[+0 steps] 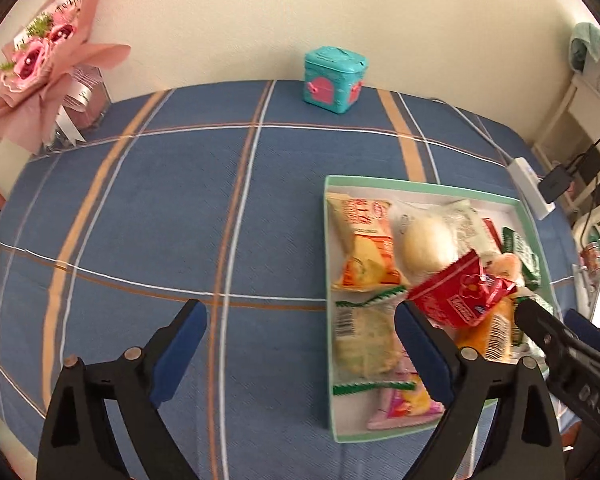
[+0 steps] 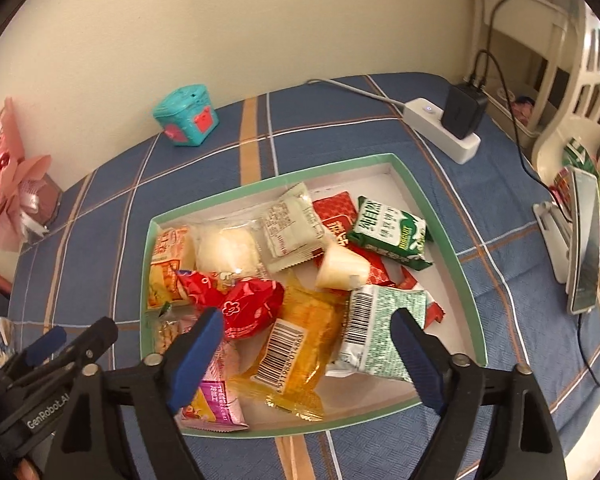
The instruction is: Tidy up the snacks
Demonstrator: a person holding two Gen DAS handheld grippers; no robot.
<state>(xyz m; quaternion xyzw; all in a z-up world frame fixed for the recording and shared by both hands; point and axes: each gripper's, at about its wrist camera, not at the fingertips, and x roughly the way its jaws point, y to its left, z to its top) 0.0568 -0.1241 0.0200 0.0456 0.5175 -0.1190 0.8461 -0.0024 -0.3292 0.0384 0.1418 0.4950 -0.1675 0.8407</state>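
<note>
A shallow green-rimmed white box (image 1: 326, 240) (image 2: 466, 268) on the blue plaid tablecloth holds several snack packets. A red packet (image 1: 456, 292) (image 2: 246, 306) lies on top of the pile, beside an orange packet (image 2: 296, 344), a green-and-white packet (image 2: 376, 332) and a white bun (image 2: 228, 252). My left gripper (image 1: 300, 344) is open and empty over the cloth left of the box. My right gripper (image 2: 306, 354) is open and empty above the box's near end, over the orange packet. Its fingers (image 1: 540, 324) show at the right of the left wrist view.
A teal toy box (image 1: 334, 80) (image 2: 186, 116) stands at the table's far edge by the wall. A pink bouquet (image 1: 48, 52) (image 2: 8, 196) is at the far left. A white power strip (image 2: 440, 128) with a black charger lies behind the box. A phone on a stand (image 2: 580, 240) is at right.
</note>
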